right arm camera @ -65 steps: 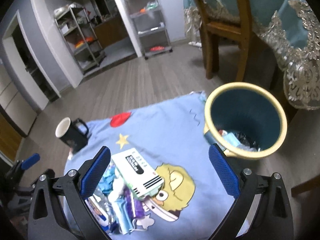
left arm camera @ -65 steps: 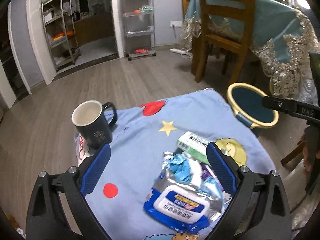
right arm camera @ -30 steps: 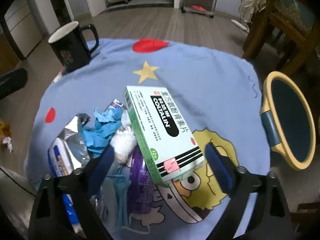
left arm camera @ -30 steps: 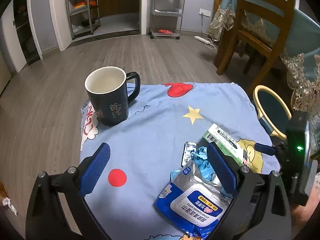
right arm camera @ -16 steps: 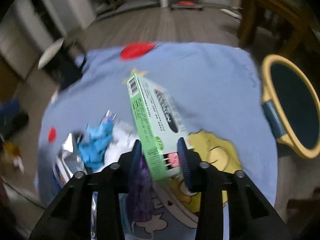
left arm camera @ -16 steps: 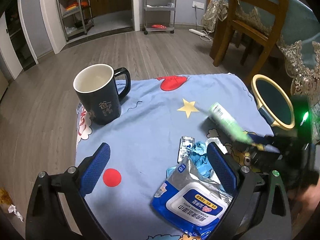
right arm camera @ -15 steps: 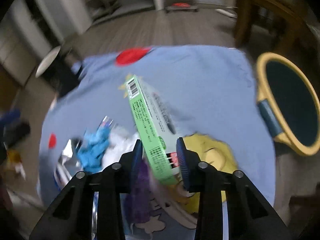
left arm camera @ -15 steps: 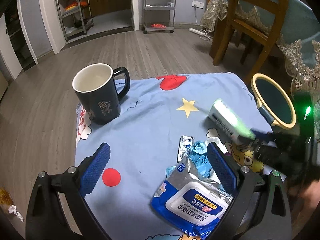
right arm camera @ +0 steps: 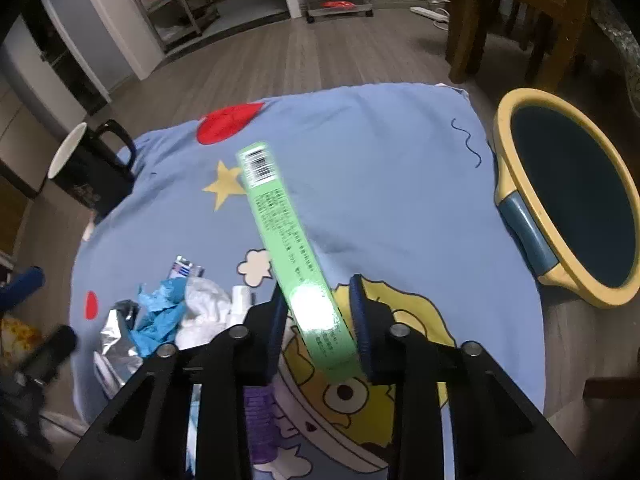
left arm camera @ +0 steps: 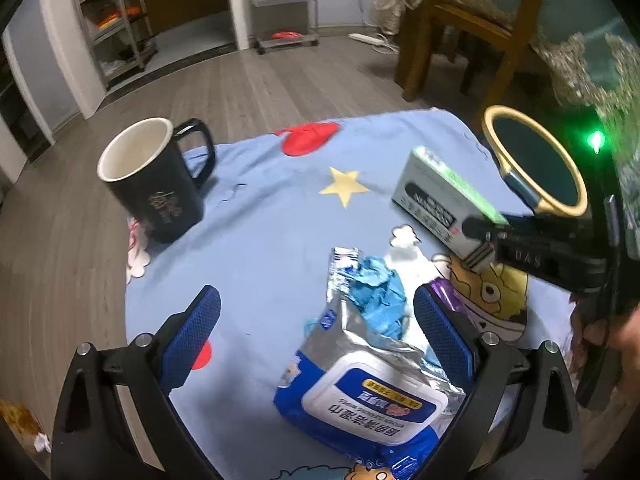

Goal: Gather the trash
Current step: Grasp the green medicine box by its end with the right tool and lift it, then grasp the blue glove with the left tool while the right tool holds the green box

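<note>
Low table covered with a light blue cartoon cloth: red blobs, yellow star, big yellow-haired cartoon face near the front edge. Grey wood-plank floor all around. Metal shelf racks at back left, a small wheeled rack by a white door frame, a power strip on the floor near the wall. Wooden chair at back right, beside a table draped in teal cloth with lace trim.

Right gripper has its jaws closing, blue pads pressing both sides of a green medicine box. The box is lifted off the cloth, tilted, barcode end pointing away toward the star. In the left wrist view the same box hangs above the cloth just left of the bin.

Trash bin, teal with a yellow rim, stands on the floor right against the table's right edge; inside too dark to tell.

Left gripper hovers with jaws wide, nothing between the pads. Below it is a blue wet-wipes pack with torn silver foil; crumpled blue wrapper, white tissue, small foil sachet and a purple item are clustered just beside it.

Black mug, white inside, stands upright at the cloth's left edge, well apart from the trash pile. Small litter scraps on the floor at lower left.
</note>
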The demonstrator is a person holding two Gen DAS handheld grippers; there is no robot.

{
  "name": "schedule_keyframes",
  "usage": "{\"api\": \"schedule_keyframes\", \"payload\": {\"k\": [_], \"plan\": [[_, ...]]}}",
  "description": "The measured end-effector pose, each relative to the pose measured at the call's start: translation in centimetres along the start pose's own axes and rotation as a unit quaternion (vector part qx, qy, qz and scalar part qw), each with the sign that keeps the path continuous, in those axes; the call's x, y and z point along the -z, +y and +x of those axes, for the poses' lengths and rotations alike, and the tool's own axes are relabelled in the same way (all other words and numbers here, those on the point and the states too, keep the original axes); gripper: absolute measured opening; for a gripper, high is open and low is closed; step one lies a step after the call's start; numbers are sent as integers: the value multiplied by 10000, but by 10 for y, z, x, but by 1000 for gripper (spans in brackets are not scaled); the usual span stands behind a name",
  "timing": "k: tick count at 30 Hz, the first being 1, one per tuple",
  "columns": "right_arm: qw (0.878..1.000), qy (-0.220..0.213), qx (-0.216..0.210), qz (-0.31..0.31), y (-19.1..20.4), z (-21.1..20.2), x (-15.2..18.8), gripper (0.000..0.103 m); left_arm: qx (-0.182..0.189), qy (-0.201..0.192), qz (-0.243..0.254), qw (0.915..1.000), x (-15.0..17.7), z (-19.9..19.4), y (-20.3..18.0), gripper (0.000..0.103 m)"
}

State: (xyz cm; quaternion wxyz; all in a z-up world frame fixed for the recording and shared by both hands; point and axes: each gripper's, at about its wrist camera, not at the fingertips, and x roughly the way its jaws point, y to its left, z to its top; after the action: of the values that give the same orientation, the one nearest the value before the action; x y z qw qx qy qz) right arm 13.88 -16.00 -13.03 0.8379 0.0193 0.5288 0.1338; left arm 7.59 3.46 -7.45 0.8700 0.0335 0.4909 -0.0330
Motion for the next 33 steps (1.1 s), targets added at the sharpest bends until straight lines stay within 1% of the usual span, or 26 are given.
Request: {"api": "schedule_keyframes", "payload": {"k": [1,3,6,9,12,14,15,16,17,18,19,20,22,24,25,26,27,30,33], "plan": [[10000,-42,-20,-4,0,-4,0,23,5,18,68,10000,0,1,-3,95],[9999,-128,-49,-21,1,-16,-4,19,72,46,183,9998,-1,5,-10,95],[9999,-59,67,-139,0,-27,-9,19,176,169,252,9994,-2,14,-17,95],[9992,116,110,-374,-4,-35,-16,18,234,448,313,9982,-3,31,-24,94],[9991,80,-1,-416,-14,-52,-26,18,232,518,377,9977,-3,41,-27,89],[9990,72,-80,-433,-21,-60,-28,18,258,580,382,9973,-3,48,-28,83],[9992,65,-123,-384,-25,-61,-27,18,293,628,370,9969,-2,51,-28,76],[9994,91,-282,-155,-32,-60,-25,18,327,683,355,9965,-1,54,-27,70],[9989,125,-453,43,-36,-57,-24,18,357,732,340,9961,-1,57,-27,66],[9977,141,-624,234,-40,-55,-25,18,407,780,312,9956,-1,60,-27,57],[9965,125,-733,383,-42,-52,-26,19,468,797,282,9953,-2,61,-28,53],[9962,86,-763,401,-42,-52,-29,18,536,797,244,9951,-3,62,-28,52],[9968,-33,-747,268,-37,-55,-35,18,599,797,269,9947,-5,64,-30,39],[9970,-100,-739,211,-36,-57,-38,18,578,773,316,9948,-5,64,-32,36],[9967,-104,-774,242,-37,-57,-38,18,590,751,309,9949,-6,62,-32,30],[9963,-100,-802,295,-39,-57,-38,18,627,699,280,9952,-7,59,-32,26],[9962,-96,-797,329,-41,-57,-39,18,639,642,261,9956,-9,56,-33,15],[9958,-173,-791,434,-49,-60,-41,18,682,390,258,9966,-16,43,-34,11],[9948,-245,-825,553,-55,-63,-43,18,644,281,295,9971,-18,37,-35,9]]}}
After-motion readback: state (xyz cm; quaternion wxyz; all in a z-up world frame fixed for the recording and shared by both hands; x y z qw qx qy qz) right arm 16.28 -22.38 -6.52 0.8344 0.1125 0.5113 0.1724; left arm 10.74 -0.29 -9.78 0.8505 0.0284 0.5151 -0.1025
